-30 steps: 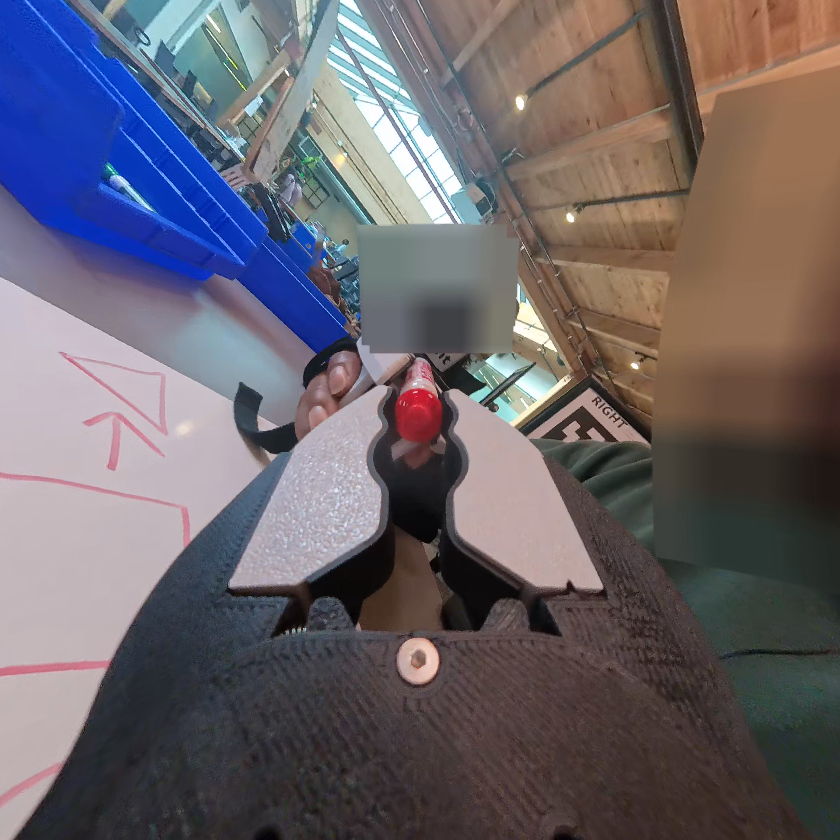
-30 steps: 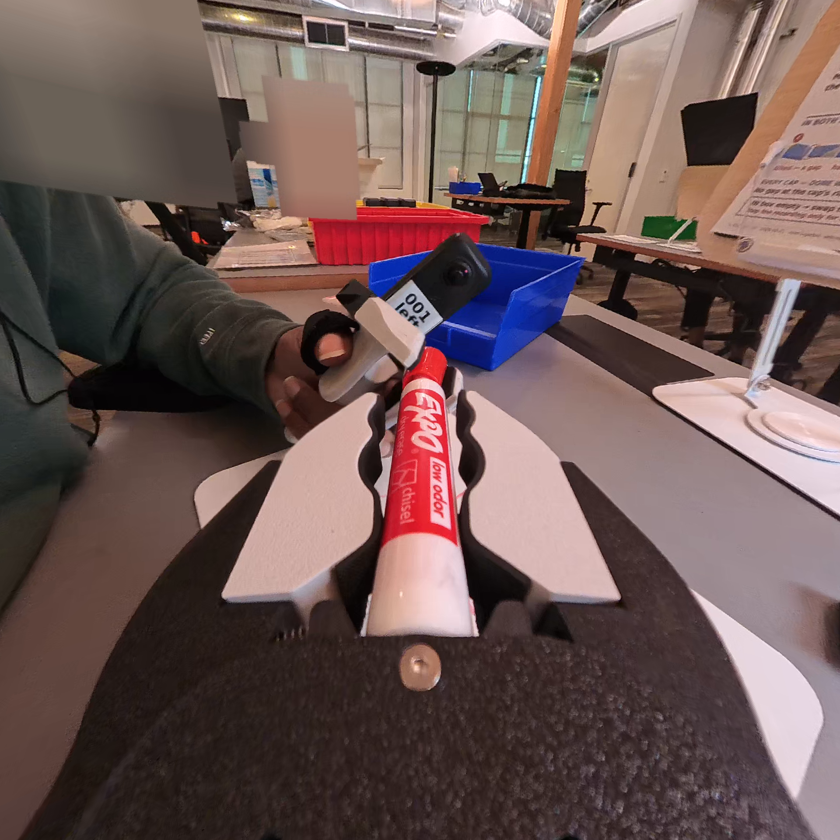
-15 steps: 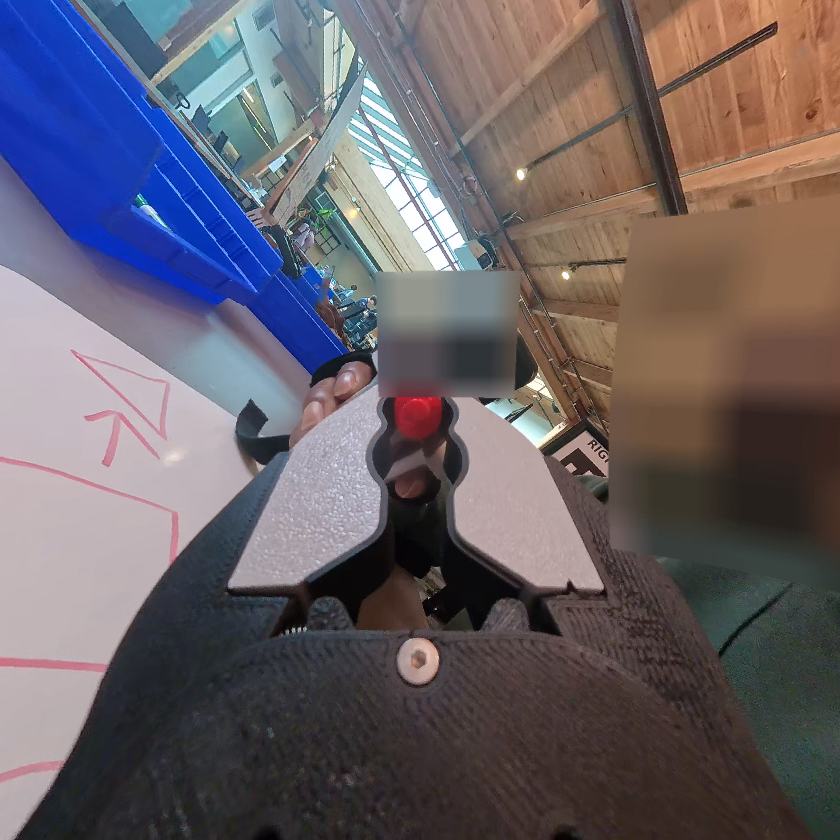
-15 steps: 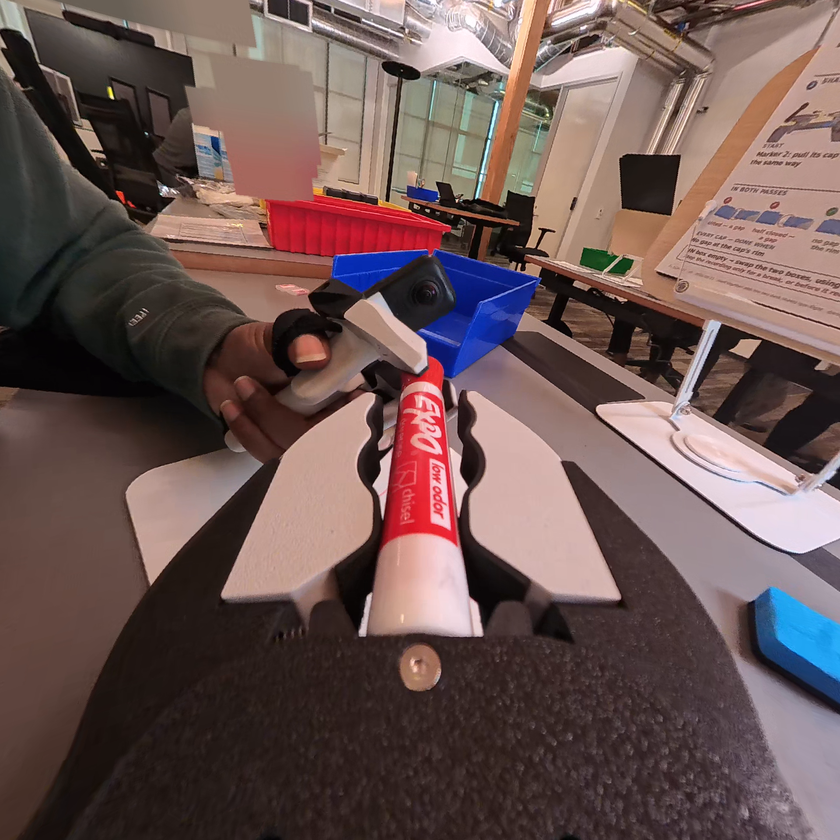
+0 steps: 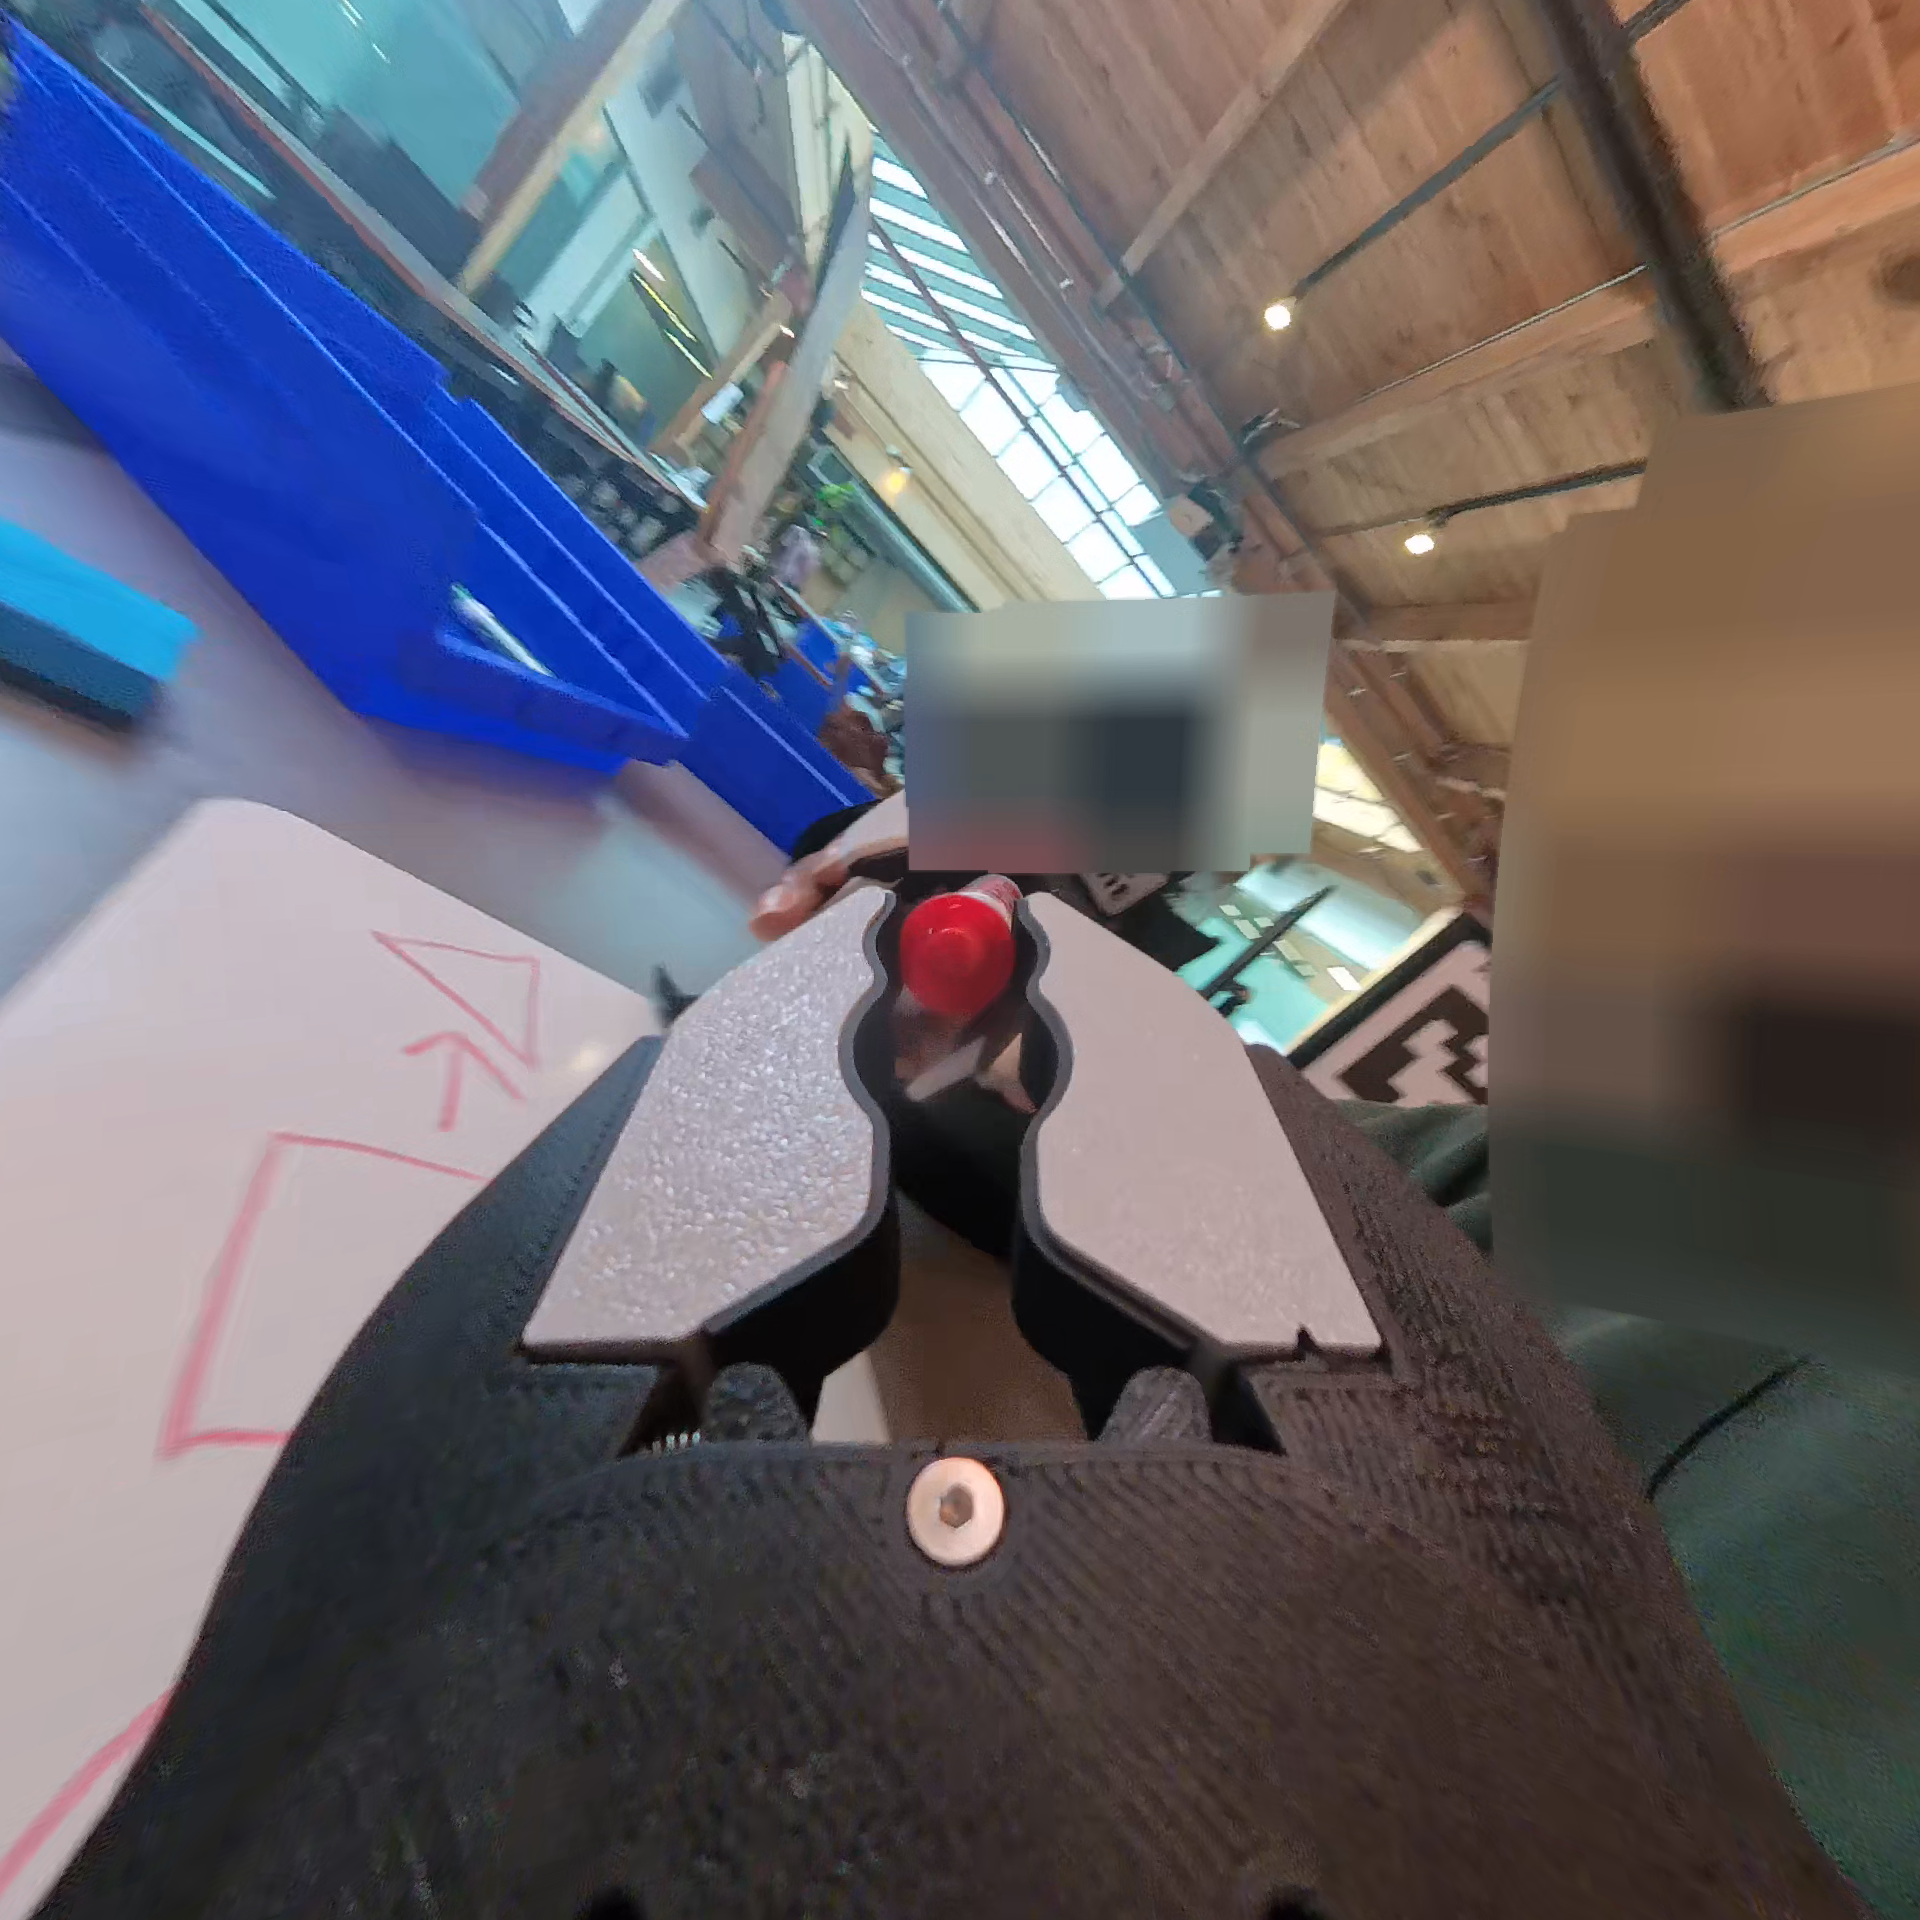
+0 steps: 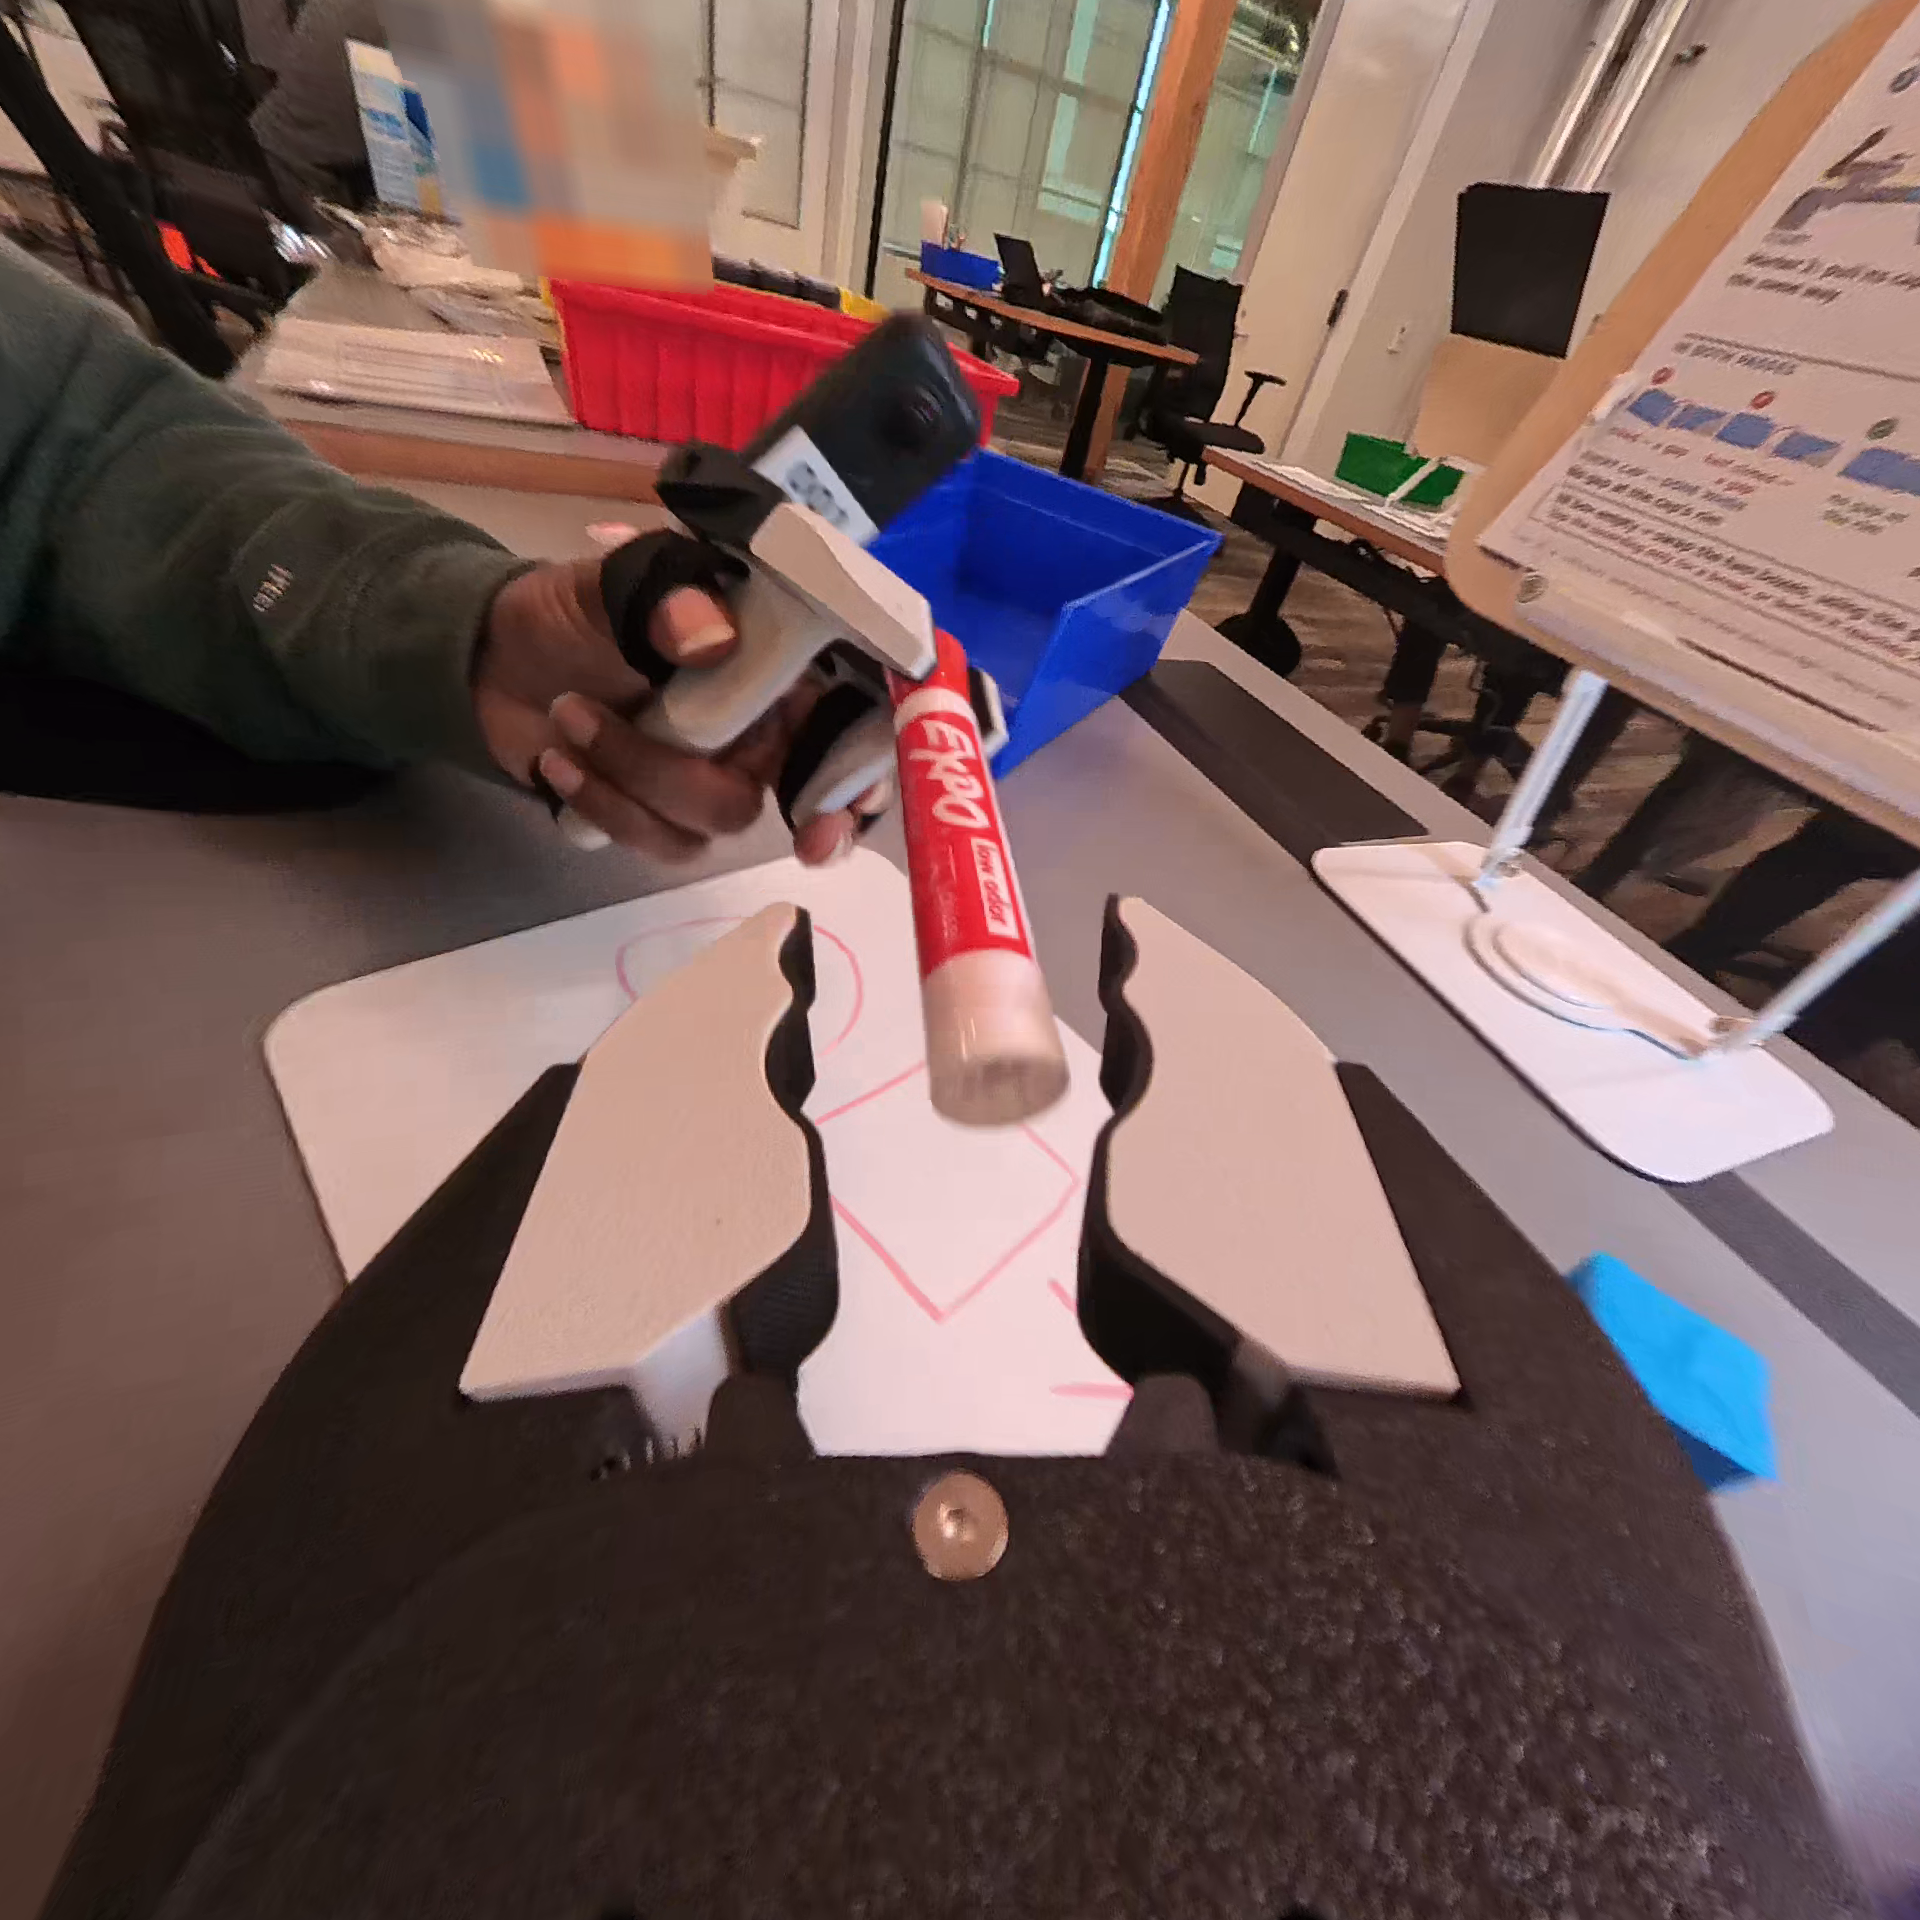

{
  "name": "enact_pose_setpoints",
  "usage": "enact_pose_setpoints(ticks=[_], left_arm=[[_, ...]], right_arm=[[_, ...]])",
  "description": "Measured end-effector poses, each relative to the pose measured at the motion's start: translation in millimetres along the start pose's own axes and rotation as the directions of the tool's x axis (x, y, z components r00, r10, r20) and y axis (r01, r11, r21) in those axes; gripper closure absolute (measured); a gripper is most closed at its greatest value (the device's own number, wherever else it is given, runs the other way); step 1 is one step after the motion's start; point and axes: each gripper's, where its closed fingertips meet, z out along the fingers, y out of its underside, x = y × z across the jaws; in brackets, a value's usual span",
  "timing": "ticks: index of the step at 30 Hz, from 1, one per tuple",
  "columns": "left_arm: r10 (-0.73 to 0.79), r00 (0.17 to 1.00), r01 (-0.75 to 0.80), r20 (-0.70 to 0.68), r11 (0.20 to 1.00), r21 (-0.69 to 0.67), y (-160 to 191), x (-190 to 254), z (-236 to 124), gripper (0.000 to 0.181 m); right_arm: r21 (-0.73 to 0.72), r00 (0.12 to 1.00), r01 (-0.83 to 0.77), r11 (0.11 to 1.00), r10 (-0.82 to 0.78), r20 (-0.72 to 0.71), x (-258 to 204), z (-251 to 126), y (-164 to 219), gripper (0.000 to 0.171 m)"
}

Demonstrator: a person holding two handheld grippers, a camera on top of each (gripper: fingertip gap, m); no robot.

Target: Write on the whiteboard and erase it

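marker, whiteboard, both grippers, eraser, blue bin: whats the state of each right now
red marker: capped, held by its cap end in the left gripper, body free
left gripper: shut on the marker's cap
right gripper: open, holding nothing
whiteboard: flat on the table, red shapes drawn on it, not erased
blue eraser: lying on the table, untouched
blue bin: upright, looks empty
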Motion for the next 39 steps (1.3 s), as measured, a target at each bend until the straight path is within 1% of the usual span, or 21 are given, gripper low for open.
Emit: enact_pose_setpoints(ticks=[3,6,10,12,14,17,20,22,24,26,27,29,31,32,33,34,35,37,39], left_arm=[[0.163,0.979,-0.161,0.122,0.987,-0.028,0,-5,-21,0.161],[0.256,0.945,-0.242,0.201,0.966,-0.09,16,-14,-28,0.161],[0.369,0.906,-0.334,0.208,0.924,-0.187,29,-17,-17,0.161],[0.394,0.897,-0.354,0.198,0.911,-0.211,35,-17,-15,0.161],[0.387,0.901,-0.343,0.195,0.912,-0.225,39,-18,-15,0.161],[0.425,0.879,-0.366,0.216,0.892,-0.266,41,-22,-15,0.161],[0.485,0.838,-0.406,0.252,0.861,-0.306,43,-28,-17,0.16],[0.512,0.819,-0.419,0.261,0.843,-0.338,46,-31,-17,0.161],[0.525,0.809,-0.422,0.263,0.832,-0.36,48,-34,-18,0.161],[0.518,0.814,-0.416,0.264,0.836,-0.358,47,-34,-18,0.161],[0.52,0.813,-0.42,0.262,0.835,-0.356,47,-33,-18,0.161],[0.533,0.803,-0.431,0.265,0.828,-0.359,47,-32,-17,0.161],[0.535,0.801,-0.44,0.266,0.83,-0.343,43,-31,-16,0.16],[0.539,0.794,-0.452,0.282,0.832,-0.321,36,-32,-18,0.156],[0.545,0.781,-0.47,0.305,0.834,-0.289,26,-32,-20,0.148],[0.551,0.767,-0.485,0.327,0.833,-0.267,17,-32,-24,0.143],[0.559,0.758,-0.498,0.337,0.829,-0.255,10,-31,-27,0.143],[0.579,0.737,-0.524,0.348,0.815,-0.247,2,-30,-31,0.146],[0.586,0.732,-0.534,0.348,0.81,-0.242,1,-30,-33,0.15]], right_arm=[[-0.07,0.996,0.085,0.994,-0.087,-0.029,4,-6,3,0.118],[-0.171,0.991,0.136,0.976,-0.136,0.013,-7,2,19,0.122],[-0.278,0.977,0.211,0.937,-0.205,0.051,-18,13,44,0.133],[-0.315,0.972,0.234,0.92,-0.221,0.074,-22,17,53,0.138],[-0.325,0.968,0.252,0.912,-0.239,0.078,-23,18,56,0.15],[-0.34,0.965,0.261,0.903,-0.256,0.061,-20,19,59,0.151],[-0.355,0.973,0.229,0.906,-0.223,0.059,-20,23,67,0.151],[-0.359,0.975,0.223,0.906,-0.215,0.063,-22,27,71,0.145],[-0.35,0.971,0.236,0.907,-0.229,0.063,-24,29,70,0.144],[-0.338,0.966,0.257,0.905,-0.25,0.067,-25,28,66,0.152],[-0.339,0.965,0.261,0.904,-0.253,0.067,-25,27,65,0.152],[-0.345,0.977,0.212,0.914,-0.202,0.067,-24,26,64,0.153],[-0.308,0.994,0.104,0.946,-0.093,0.053,-19,23,56,0.153],[-0.278,0.999,0.038,0.96,-0.036,0.013,-8,19,50,0.153],[-0.24,0.998,-0.035,0.97,0.023,-0.054,12,12,43,0.153],[-0.195,0.986,-0.113,0.974,0.085,-0.143,39,1,36,0.153],[-0.153,0.957,-0.191,0.969,0.15,-0.246,71,-15,32,0.153],[-0.089,0.853,-0.325,0.942,0.251,-0.458,141,-56,36,0.153],[-0.103,0.717,-0.441,0.891,0.281,-0.639,207,-102,62,0.153]])
